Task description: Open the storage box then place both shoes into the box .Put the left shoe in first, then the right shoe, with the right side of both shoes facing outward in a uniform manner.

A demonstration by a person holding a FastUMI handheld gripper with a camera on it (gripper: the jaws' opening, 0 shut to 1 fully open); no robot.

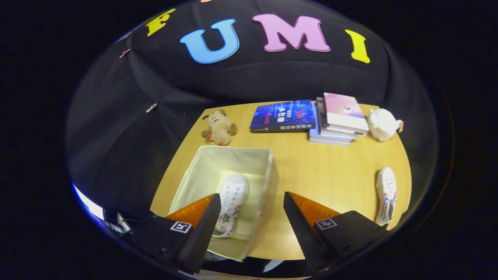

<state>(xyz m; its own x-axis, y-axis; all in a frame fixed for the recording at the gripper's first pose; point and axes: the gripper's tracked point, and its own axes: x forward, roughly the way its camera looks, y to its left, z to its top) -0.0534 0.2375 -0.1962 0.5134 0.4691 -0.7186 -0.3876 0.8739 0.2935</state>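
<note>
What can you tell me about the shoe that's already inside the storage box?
The shoe is a white canvas-looking sneaker with white laces, a rounded toe cap and red and blue stripes on its side. It lies on the floor of the open cream fabric box, toe pointing toward the far wall, heel toward the gripper. The open fingers hang above, apart from it; one finger covers part of its edge. Nothing else touches it but the box floor.

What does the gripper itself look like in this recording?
The gripper has two wedge-shaped fingers tapering to points. Each sits on a dark, blocky mount bearing a small square black-and-white marker. No cables or sleeve are visible.
</note>
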